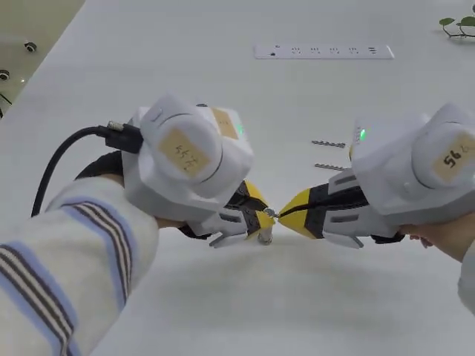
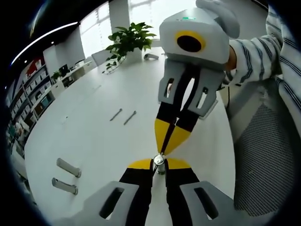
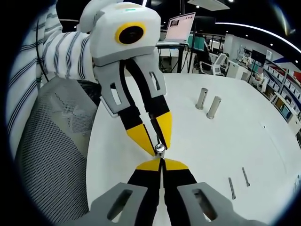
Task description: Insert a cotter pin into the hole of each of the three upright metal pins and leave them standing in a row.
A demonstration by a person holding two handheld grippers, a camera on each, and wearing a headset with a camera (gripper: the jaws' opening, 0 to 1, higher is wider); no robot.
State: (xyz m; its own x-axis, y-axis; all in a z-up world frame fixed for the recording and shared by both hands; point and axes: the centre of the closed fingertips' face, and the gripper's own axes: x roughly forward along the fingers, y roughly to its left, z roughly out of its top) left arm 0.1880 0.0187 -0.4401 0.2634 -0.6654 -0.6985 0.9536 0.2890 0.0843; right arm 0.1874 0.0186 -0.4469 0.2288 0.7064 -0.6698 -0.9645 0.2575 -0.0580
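A short metal pin (image 1: 265, 236) stands on the white table, and my left gripper (image 1: 261, 222) is shut on it; its top shows between the yellow tips (image 2: 160, 165). My right gripper (image 1: 286, 213) meets it tip to tip from the right, shut on a thin cotter pin (image 1: 270, 213) at the metal pin's top (image 3: 160, 149). Two more metal pins (image 3: 201, 98) (image 3: 214, 107) stand upright side by side farther off. Two loose cotter pins (image 1: 328, 144) (image 1: 329, 167) lie on the table behind the right gripper.
A white power strip (image 1: 324, 51) lies at the far side of the table (image 1: 223, 297). A black cable (image 1: 59, 159) trails from the left gripper. A potted plant (image 2: 129, 40) stands at the table's end. A mesh chair (image 3: 51, 141) sits by the near edge.
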